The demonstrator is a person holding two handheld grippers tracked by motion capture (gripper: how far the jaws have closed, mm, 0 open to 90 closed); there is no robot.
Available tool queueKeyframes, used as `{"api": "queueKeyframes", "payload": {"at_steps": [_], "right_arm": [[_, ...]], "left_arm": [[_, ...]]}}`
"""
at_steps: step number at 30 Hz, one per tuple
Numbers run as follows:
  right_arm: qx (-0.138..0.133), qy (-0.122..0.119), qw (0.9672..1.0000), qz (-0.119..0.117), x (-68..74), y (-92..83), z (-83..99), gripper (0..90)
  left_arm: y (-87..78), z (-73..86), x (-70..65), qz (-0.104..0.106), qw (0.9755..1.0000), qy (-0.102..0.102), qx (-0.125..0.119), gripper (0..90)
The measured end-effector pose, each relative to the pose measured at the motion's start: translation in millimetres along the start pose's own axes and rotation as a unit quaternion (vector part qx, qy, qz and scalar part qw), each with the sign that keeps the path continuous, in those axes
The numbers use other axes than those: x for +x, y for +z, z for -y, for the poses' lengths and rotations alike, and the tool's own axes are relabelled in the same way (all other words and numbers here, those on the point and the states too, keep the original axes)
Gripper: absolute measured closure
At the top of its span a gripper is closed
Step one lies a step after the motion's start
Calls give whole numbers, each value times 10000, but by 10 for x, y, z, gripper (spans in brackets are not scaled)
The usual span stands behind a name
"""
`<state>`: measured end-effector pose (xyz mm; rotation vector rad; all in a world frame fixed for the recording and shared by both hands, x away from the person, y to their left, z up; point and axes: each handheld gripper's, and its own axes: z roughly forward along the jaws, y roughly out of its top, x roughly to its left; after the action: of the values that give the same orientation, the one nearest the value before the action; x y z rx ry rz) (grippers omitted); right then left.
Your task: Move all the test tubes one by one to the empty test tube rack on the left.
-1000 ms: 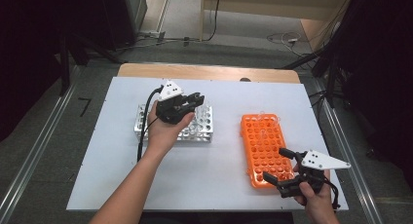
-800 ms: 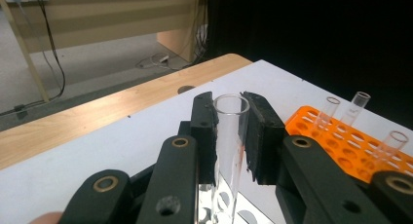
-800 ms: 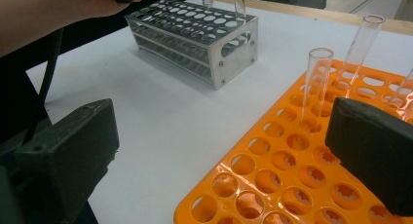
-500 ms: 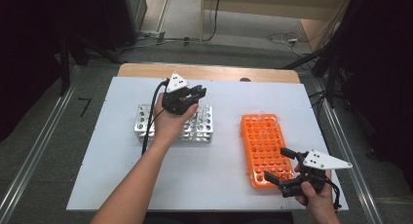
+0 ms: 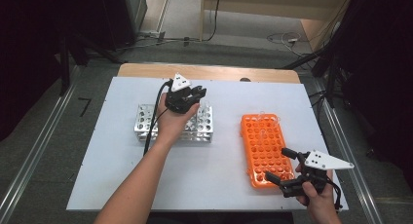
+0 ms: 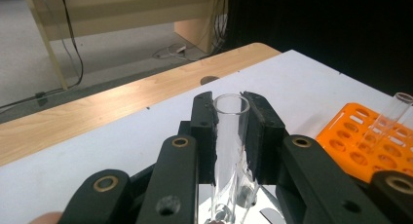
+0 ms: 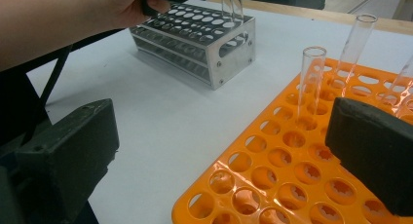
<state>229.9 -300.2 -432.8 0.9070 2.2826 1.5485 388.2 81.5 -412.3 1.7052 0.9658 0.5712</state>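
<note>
Clear glass test tube (image 6: 229, 136) sits clamped between the pads of the left gripper (image 5: 197, 93), jaws closed snug on it w/ its open mouth poking just past the tips; in the right gripper view that tube (image 7: 233, 5) stands upright over the far end of the metal rack (image 7: 204, 34), its lower end apparently at or in a hole, can't tell how deep. Judgement: step in hand is seating the tube in the metal rack (or lifting it clear), so keep it vertical, don't squeeze harder since glass is slick and brittle, go straight along the hole axis, no sideways drag on the rim, and let go only once the bottom rests. Right gripper (image 5: 288, 171) holds nothing, jaws spread wide, parked at the near corner of the orange rack (image 5: 263, 146); could steady that rack if needed. Orange rack lies off to the left gripper's jaw side, well apart from the metal one, w/ a few clear tubes (image 7: 311, 83) standing toward its far end. Both racks sit on a white tabletop (image 5: 219, 185), smooth, so a rack may slide if bumped. Beyond the left gripper's tips: a wood strip (image 5: 209, 72) along the table's far edge, then grey floor w/ loose cables (image 5: 285, 38), a light wooden bench (image 6: 122, 14), dark curtains at the sides, metal rails (image 5: 39, 151) flanking the table.
</note>
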Motion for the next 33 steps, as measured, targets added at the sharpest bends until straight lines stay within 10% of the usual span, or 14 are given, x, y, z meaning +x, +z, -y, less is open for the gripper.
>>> {"api": "queueKeyframes", "payload": {"at_steps": [33], "right_arm": [[5, -17, 10000, 6, 2, 1, 1, 0]], "left_arm": [[84, 205, -65, -70, 9978, 186, 634, 741]]}}
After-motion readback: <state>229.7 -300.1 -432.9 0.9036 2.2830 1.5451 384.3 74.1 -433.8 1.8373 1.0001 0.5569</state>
